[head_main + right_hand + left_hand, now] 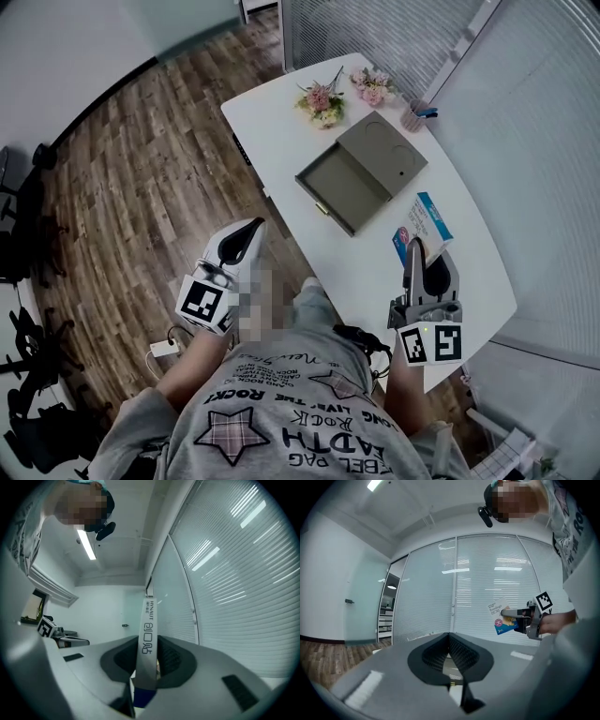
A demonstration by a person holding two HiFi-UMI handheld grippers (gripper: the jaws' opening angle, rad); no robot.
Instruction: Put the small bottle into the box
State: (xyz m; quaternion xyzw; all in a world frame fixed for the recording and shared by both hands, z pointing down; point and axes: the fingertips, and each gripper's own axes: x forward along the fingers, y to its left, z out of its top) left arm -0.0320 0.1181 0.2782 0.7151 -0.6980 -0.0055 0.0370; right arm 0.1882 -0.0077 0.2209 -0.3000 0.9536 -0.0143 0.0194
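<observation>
My grey printed shirt fills the bottom of the head view, closest to the lens. Beyond it, the wooden floor takes the whole left half of the frame, and a wall of glass and blinds runs down the right edge. Between them the long white table slants from the upper middle down to the lower right.

On the table, just above the centre of the frame, lies the grey box. It is open, with its lid laid flat against it toward the upper right.

My left gripper sits left of centre in the lower half of the frame, out over the floor beside the table's edge. Its fingers are pressed together with nothing between them.

My right gripper is at the lower right, above the near end of the table. Its fingers are clamped on a flat blue and white pack, which sticks out past the fingertips toward the upper right. In the right gripper view the pack stands edge-on between the pads. It is well apart from the box, down and to the right of it.

At the far end of the table, near the top of the frame, lie two small bunches of pink flowers. Right of them stands a small pink cup.
</observation>
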